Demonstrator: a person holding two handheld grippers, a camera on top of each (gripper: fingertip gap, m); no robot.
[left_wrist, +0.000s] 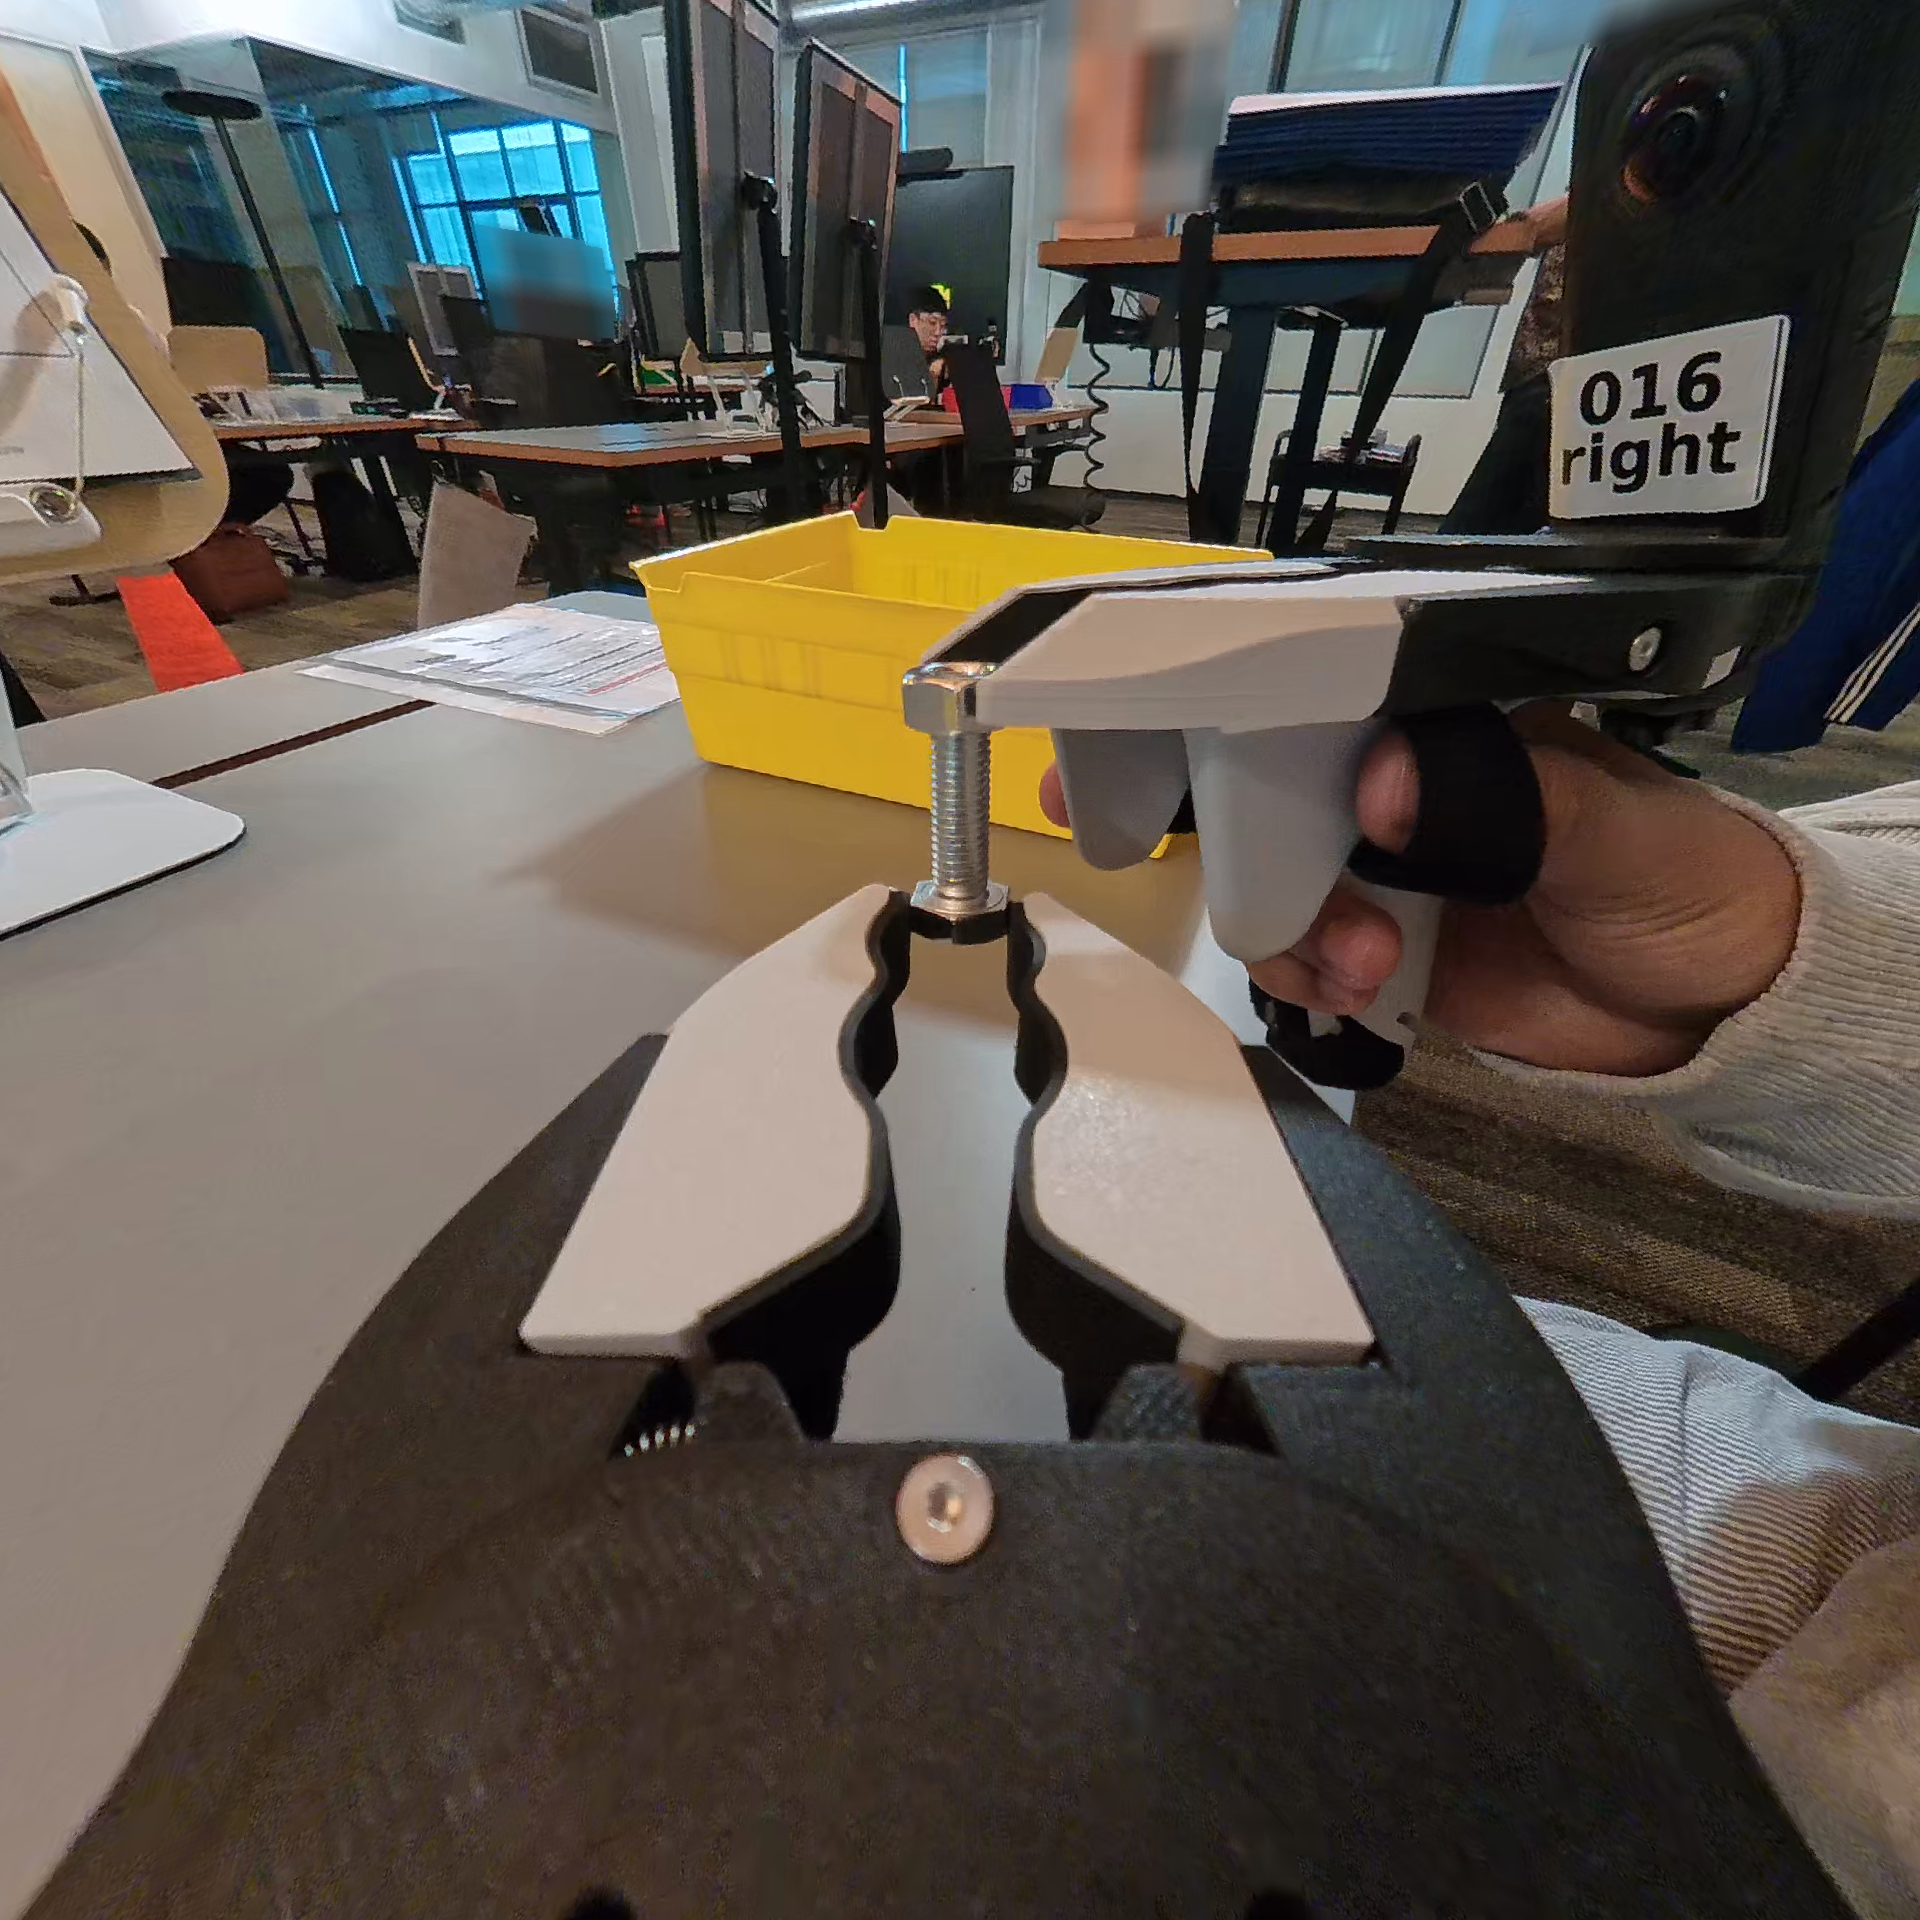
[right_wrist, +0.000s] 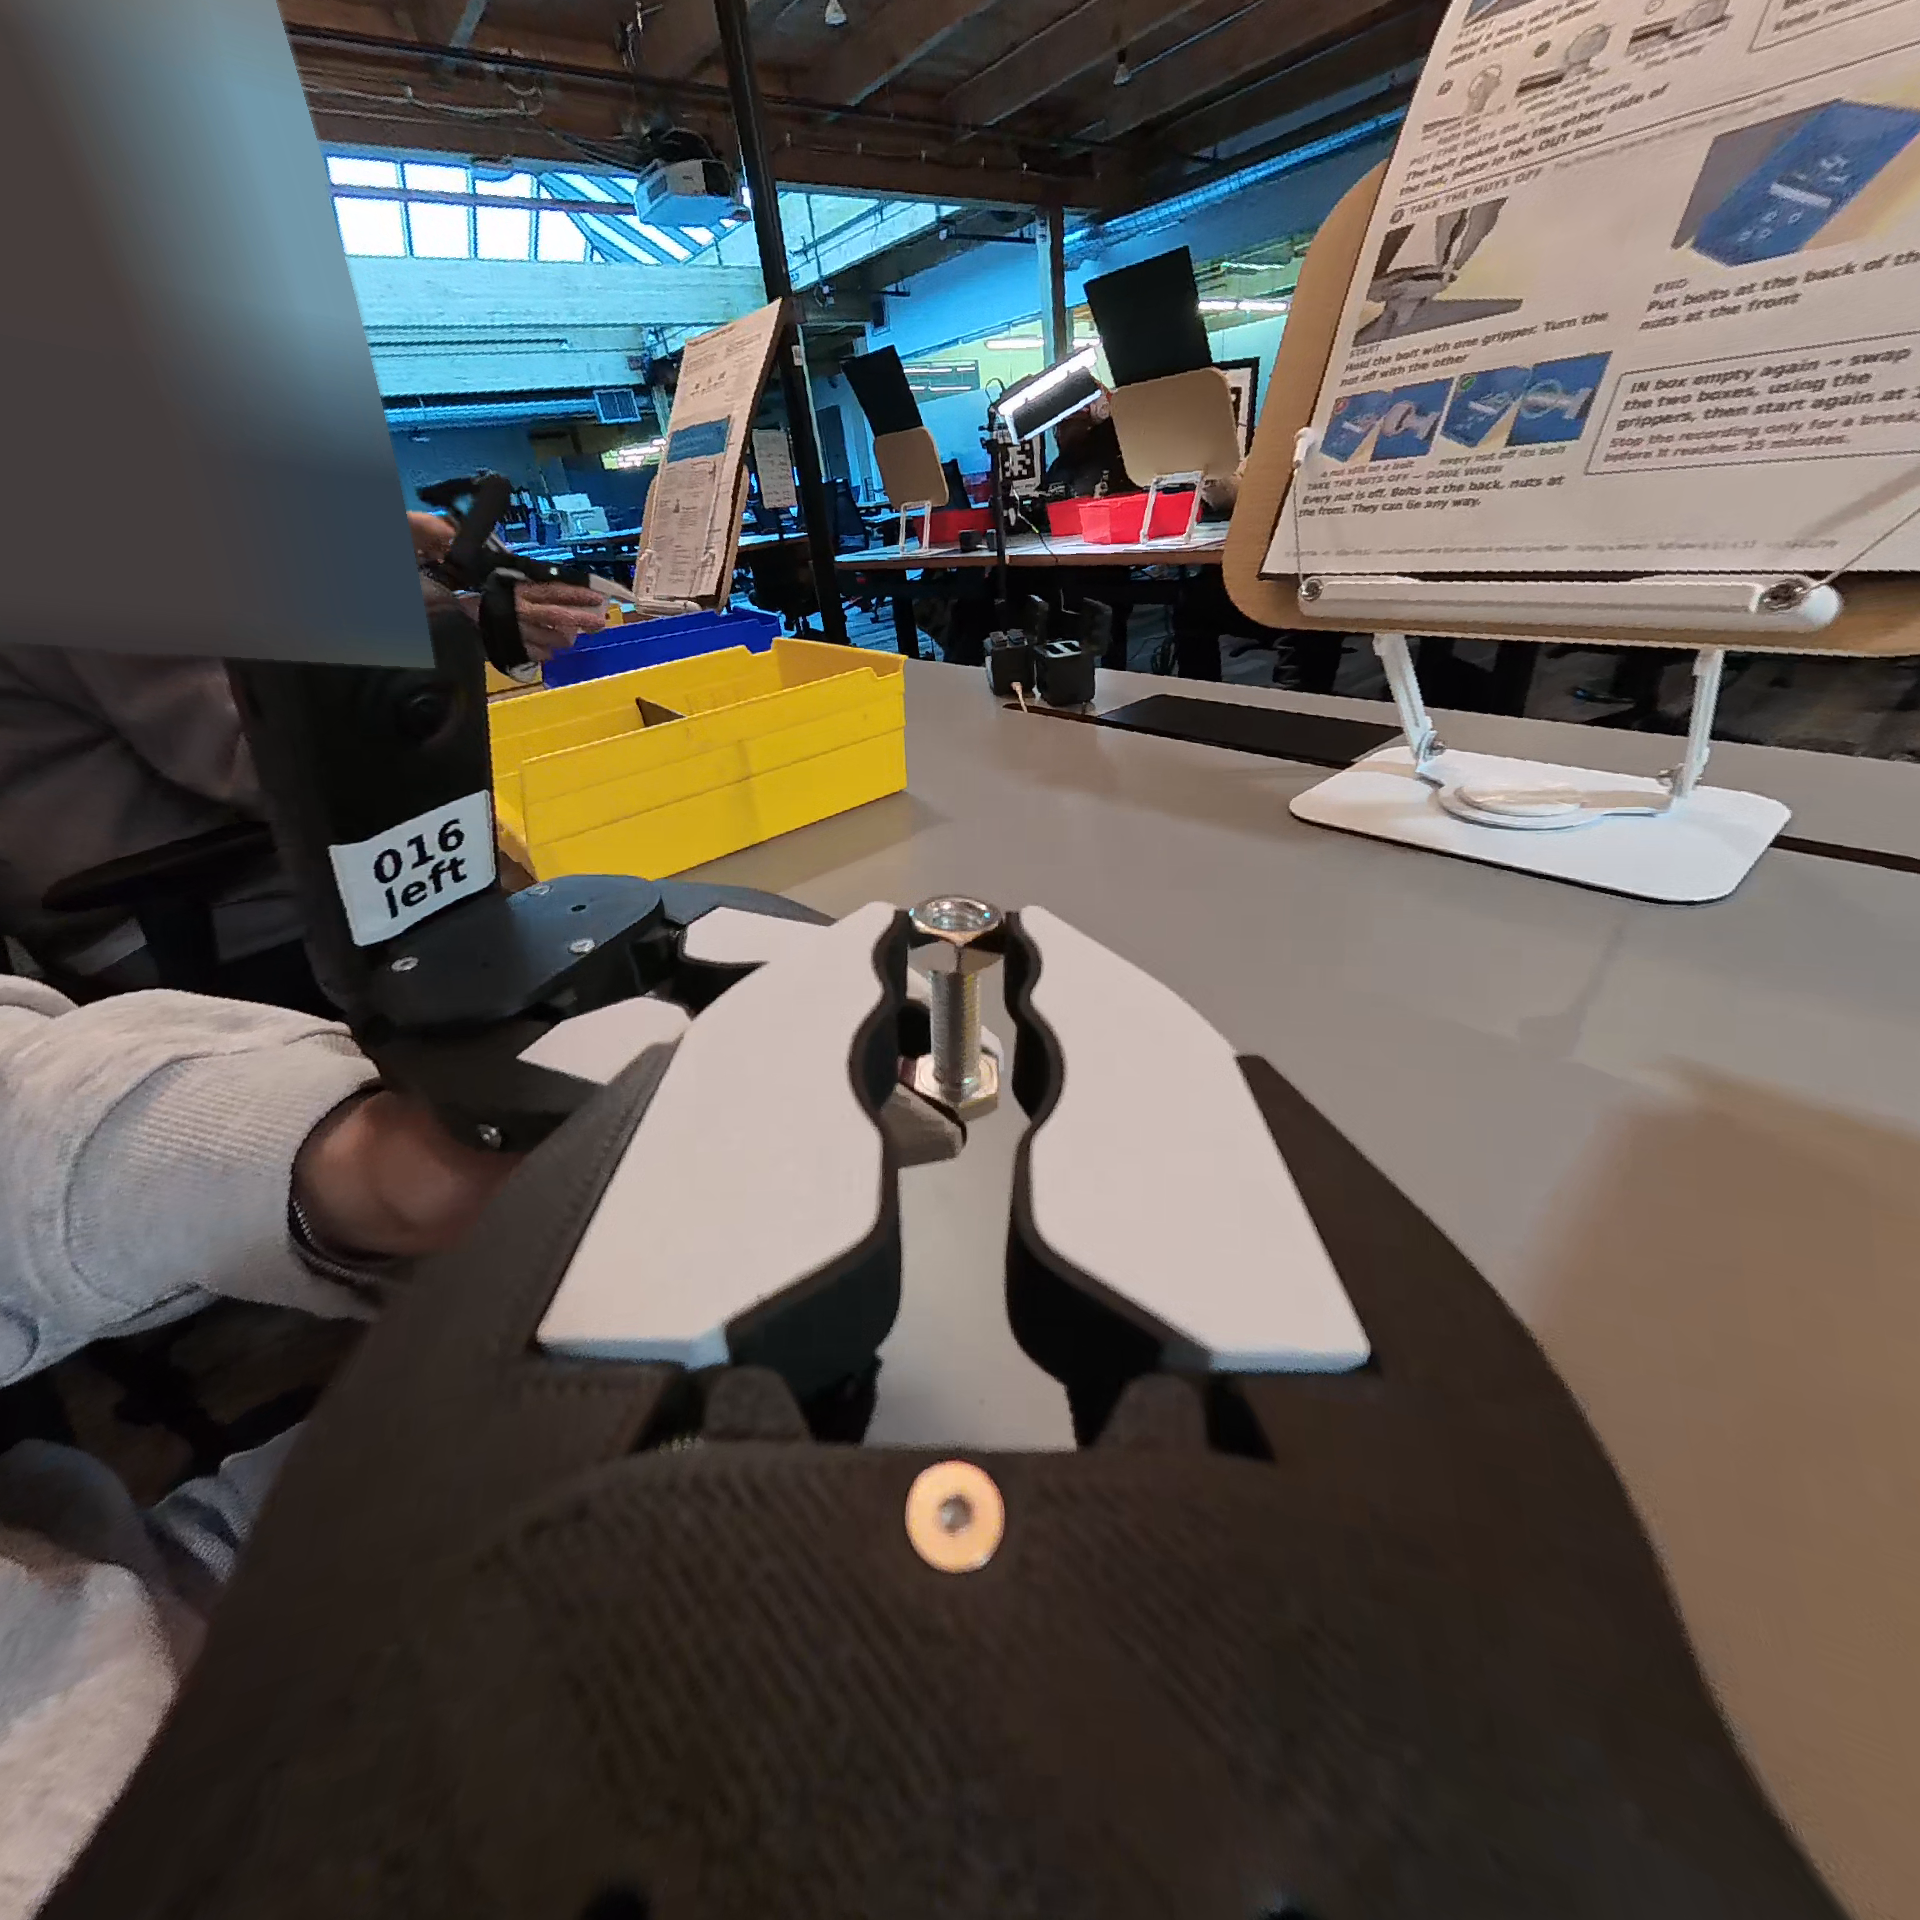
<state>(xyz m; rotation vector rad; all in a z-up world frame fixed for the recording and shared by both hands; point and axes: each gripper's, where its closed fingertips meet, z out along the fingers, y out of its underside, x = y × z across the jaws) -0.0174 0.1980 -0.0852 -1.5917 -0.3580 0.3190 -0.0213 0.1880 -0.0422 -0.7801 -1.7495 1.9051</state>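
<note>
A silver bolt (left_wrist: 958, 800) stands upright above the grey table (left_wrist: 364, 987), with a hex nut (left_wrist: 954, 902) threaded on its lower end. My left gripper (left_wrist: 956, 916) is shut on the nut. My right gripper (left_wrist: 951, 681) comes in from the right, held by a hand (left_wrist: 1538, 914), and is shut on the bolt's hex head. In the right wrist view my right gripper (right_wrist: 956, 935) clamps the bolt head (right_wrist: 956, 923). The threaded shaft runs down to the nut (right_wrist: 964, 1086), where the left gripper (right_wrist: 935, 1107) reaches in from the left.
A yellow bin (left_wrist: 831, 665) stands on the table just behind the bolt; it also shows in the right wrist view (right_wrist: 707, 758) with a blue bin (right_wrist: 665, 634) behind it. A white document stand (right_wrist: 1538, 810) holds an instruction sheet. A laminated sheet (left_wrist: 509, 660) lies beside the bin.
</note>
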